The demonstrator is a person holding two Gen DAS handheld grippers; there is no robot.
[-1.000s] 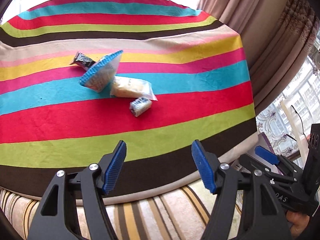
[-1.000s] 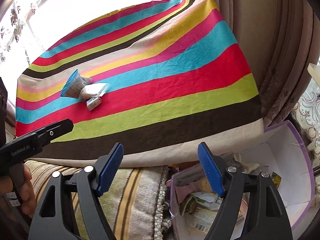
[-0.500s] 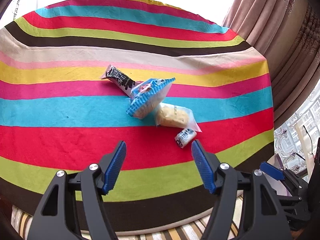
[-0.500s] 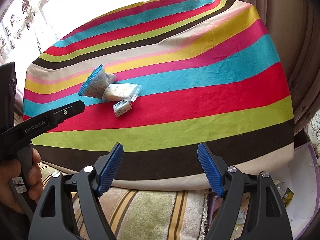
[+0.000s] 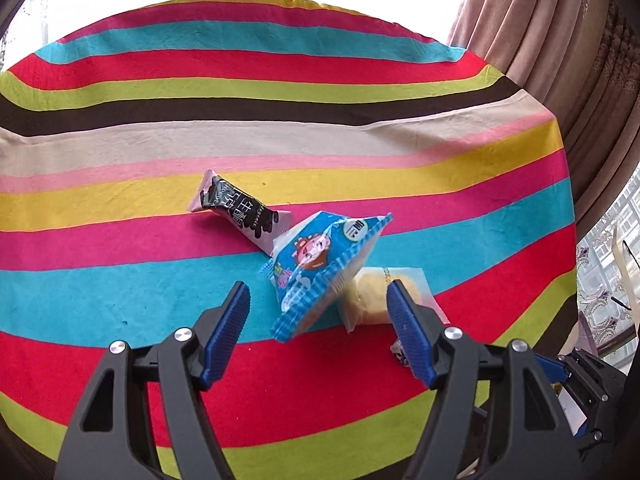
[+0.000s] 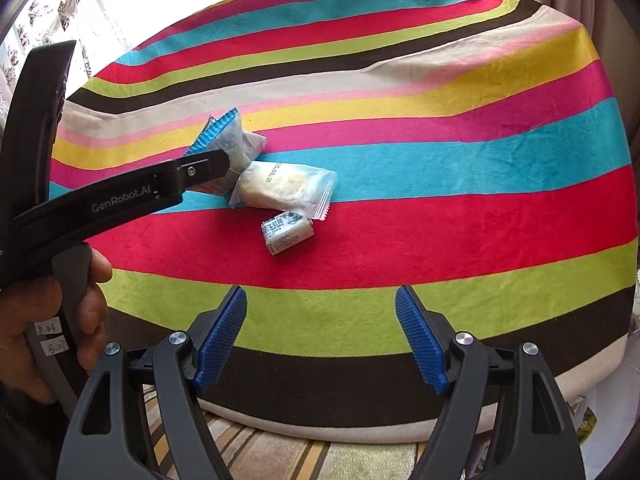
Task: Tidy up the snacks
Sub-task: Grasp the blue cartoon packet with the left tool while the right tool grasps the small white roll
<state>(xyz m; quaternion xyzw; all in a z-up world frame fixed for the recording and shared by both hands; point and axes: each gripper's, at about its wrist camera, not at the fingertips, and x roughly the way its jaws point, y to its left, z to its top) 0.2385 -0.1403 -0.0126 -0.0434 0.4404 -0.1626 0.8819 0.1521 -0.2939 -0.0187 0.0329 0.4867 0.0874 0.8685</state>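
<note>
The left gripper is open and has just opened a bit more, holding nothing; the blue snack bag lies just ahead between its fingers, long side slanting up to the right. The right gripper is open and empty, with the small white candy ahead, pointing up-right

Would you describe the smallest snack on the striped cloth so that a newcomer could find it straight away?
Start at the striped cloth and find the cluster of wrapped snacks left of its middle. Nearest the cloth's front edge, on the red stripe, lies the small candy, just beside the clear pastry packet. It is the only stubby white piece with blue print, far smaller than the blue bag.
</note>
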